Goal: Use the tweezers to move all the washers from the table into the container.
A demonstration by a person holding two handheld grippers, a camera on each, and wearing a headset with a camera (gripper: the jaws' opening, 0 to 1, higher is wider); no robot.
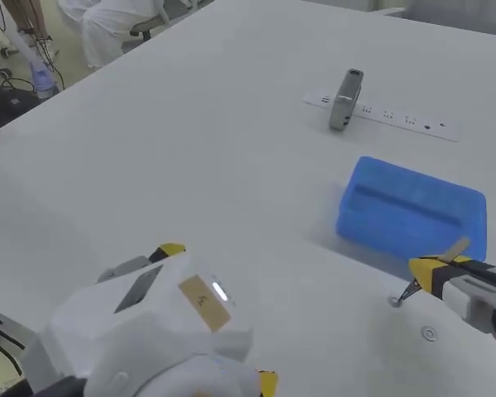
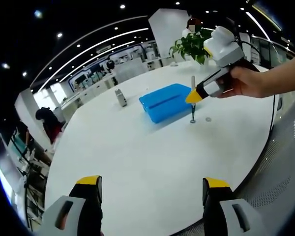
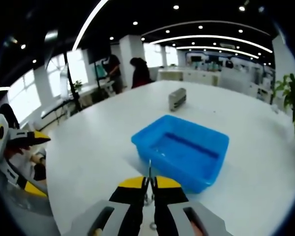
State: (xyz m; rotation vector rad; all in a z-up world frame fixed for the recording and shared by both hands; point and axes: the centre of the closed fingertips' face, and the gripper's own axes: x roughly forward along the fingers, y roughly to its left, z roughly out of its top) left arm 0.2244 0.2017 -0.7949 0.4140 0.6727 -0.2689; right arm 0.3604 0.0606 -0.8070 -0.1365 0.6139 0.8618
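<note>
Head view: the right gripper (image 1: 430, 273) comes in from the right edge, lower half of the frame. Its yellow-tipped jaws are pressed together, pinching the thin metal tweezers (image 1: 405, 291). The tweezers point down and left, with the tips at the white table (image 1: 231, 165). There is a dark speck at the tips; cannot tell if it is a washer.

One small flat metal washer (image 1: 429, 333) lies on the table in the lower right, just below and right of the tweezer tips and apart from them. The blue rectangular plastic container (image 1: 413, 211) sits right of centre, just above the right gripper.

The left gripper (image 1: 219, 318) is at lower left over bare table, well apart from the container. At upper right a grey upright device (image 1: 345, 99) stands on a white power strip (image 1: 397, 116).

Left gripper view: the left gripper (image 2: 152, 189) has its jaws spread wide at the bottom of the frame, nothing between them. A hand (image 2: 246, 81) at upper right holds the right gripper (image 2: 194, 96). The tweezers (image 2: 192, 110) hang near vertical, tips on the table. The washer (image 2: 208, 119) is just right of the tips, and the container (image 2: 164, 101) is just left of them. The grey device (image 2: 120, 97) is further left, and a green potted plant (image 2: 194, 46) is at top centre.

Right gripper view: the right gripper (image 3: 148, 183) is at bottom centre, jaws closed on the tweezers (image 3: 149, 169), which cross them upright. The container (image 3: 182, 150) is at centre, just past the jaws. The washer (image 3: 151, 226) is at the bottom edge between the jaw bodies. The left gripper (image 3: 14, 152) is at the left edge, jaws apart. The grey device (image 3: 177, 98) is above the container.
</note>
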